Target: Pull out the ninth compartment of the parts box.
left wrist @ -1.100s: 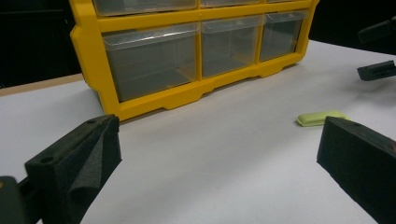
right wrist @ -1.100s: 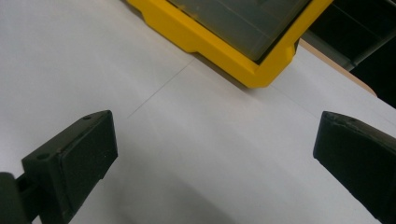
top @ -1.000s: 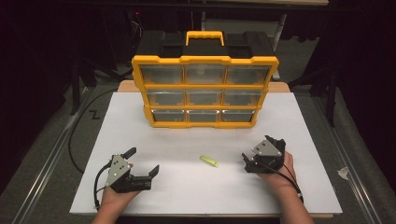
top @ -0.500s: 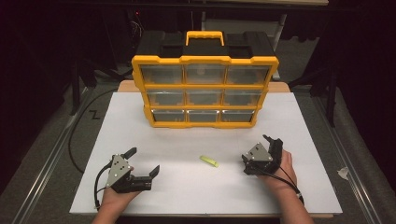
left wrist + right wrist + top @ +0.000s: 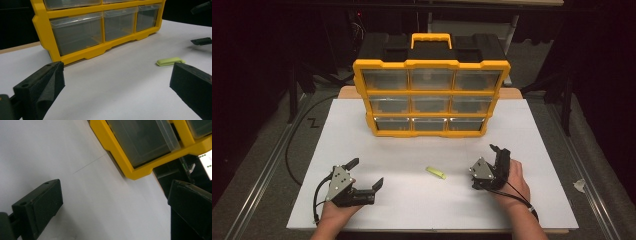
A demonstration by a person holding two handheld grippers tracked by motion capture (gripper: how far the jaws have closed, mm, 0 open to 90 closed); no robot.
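- The small pale-green piece [image 5: 436, 172] lies flat on the white sheet [image 5: 532, 200], near the front of the table, between the two grippers and touching neither. It sits well short of the yellow drawer cabinet [image 5: 431, 97] standing farther back.
- The piece looks thin and low. Jaws closing from above could slide over it or skid it across the smooth sheet instead of catching it.
- The right gripper [image 5: 498, 162], a little to the right of the piece, has its jaws wide apart and empty. Its own view shows it rolled over and aimed past the piece toward the cabinet's lower corner [image 5: 140, 173]. A reach made without re-aiming would likely miss.
- The left gripper [image 5: 366, 172], near left, also stands spread open with nothing held. The piece [image 5: 170, 61] lies just ahead of its right-hand jaw, so a careless sweep could knock it away.
- All the clear drawers [image 5: 77, 32] appear shut. Carrying the piece up first would leave nowhere to drop it.
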